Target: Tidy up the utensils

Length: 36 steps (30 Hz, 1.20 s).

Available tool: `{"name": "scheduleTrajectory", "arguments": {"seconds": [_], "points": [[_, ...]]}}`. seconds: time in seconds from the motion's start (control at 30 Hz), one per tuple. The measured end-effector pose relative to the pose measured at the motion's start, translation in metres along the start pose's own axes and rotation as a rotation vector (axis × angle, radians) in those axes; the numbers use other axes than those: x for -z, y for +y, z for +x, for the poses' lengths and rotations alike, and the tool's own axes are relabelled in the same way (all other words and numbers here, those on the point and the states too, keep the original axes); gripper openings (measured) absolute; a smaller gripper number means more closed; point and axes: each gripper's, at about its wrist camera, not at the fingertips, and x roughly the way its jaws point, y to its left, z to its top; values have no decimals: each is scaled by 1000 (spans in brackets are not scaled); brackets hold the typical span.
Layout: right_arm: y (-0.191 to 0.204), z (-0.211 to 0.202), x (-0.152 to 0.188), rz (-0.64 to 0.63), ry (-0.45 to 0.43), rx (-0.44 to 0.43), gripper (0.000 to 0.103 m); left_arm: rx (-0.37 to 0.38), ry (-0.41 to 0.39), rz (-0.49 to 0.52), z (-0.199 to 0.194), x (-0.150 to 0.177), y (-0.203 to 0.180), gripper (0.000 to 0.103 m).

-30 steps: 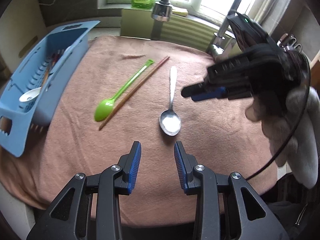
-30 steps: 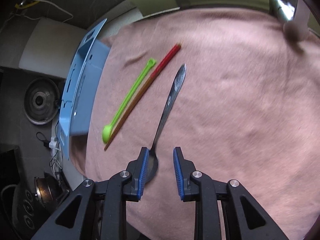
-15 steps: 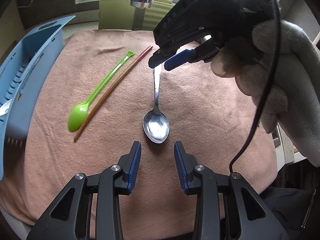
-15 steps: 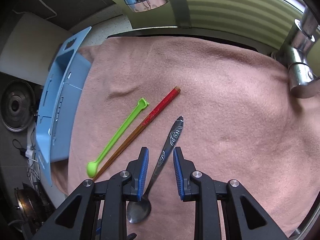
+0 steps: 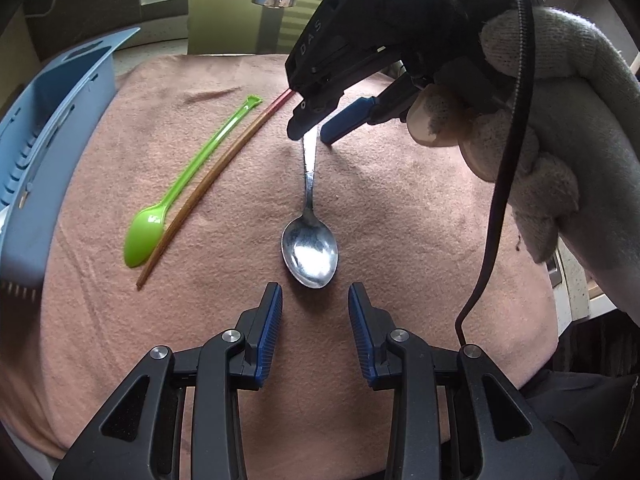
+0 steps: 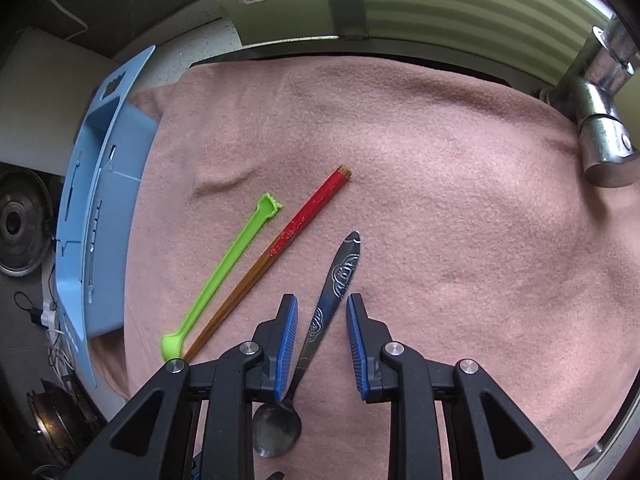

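Cloth, pinkish brown, covers the counter and carries three utensils. A metal spoon lies in the middle, bowl up and toward the near edge in the left wrist view, its patterned handle pointing away toward the faucet. Just to its left lie a green plastic spoon and a chopstick with a red end, side by side and close to touching, both slanted with their far ends leaning toward the metal spoon's handle. A blue utensil basket stands at the left edge of the cloth, well apart from the metal spoon.

The right gripper, held by a hand in a grey knit glove, points steeply down over the metal spoon's handle. Its jaws stand apart with the handle running between them; the blue pads are not pressing on it, and a gap shows on each side of the handle. In the left wrist view its tips sit at cloth level on either side of the handle's far part.

The left gripper hovers just short of the spoon's bowl, jaws parted and empty, with bare cloth between them.
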Motion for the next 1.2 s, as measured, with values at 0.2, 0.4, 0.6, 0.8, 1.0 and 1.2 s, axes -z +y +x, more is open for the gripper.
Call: {"name": "scheduleTrajectory", "arguments": {"seconds": [0.2, 0.4, 0.6, 0.8, 1.0, 1.2], "points": [[11, 5, 8, -32, 19, 29, 23, 8, -7, -12, 8, -5, 4, 33], [23, 10, 8, -62, 20, 85, 23, 25, -29, -18, 12, -6, 4, 33], [27, 14, 8, -50, 65, 64, 23, 16, -42, -13, 15, -7, 3, 33], [35, 16, 14, -59, 86, 66, 22, 13, -49, -14, 16, -6, 2, 33], [27, 16, 12, -39, 100, 48, 14, -4, -53, 7, 21, -10, 0, 33], [21, 16, 6, -28, 103, 35, 12, -18, -57, 22, 22, -10, -3, 33]]}}
